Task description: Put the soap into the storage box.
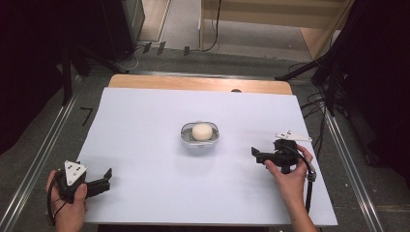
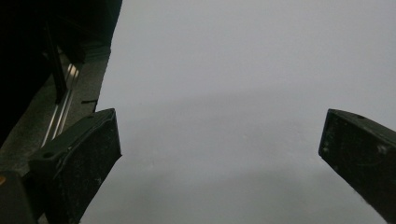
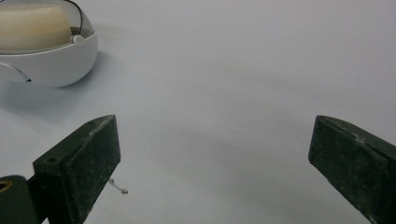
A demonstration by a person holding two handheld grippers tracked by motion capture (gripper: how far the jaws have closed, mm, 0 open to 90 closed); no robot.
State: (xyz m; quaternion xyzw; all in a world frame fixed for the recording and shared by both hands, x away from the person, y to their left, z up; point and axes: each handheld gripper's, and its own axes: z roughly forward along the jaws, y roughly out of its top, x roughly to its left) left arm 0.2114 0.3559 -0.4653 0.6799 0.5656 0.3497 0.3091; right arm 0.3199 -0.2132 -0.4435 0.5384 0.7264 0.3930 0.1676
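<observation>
A white dish stands near the middle of the white table sheet, with a cream round block sitting inside it. The right gripper rests on the sheet to the right of the dish, near but apart from it, its jaws spread wide and empty. The left gripper lies well away from the dish, toward the near left corner of the sheet, its jaws likewise wide and holding nothing.
</observation>
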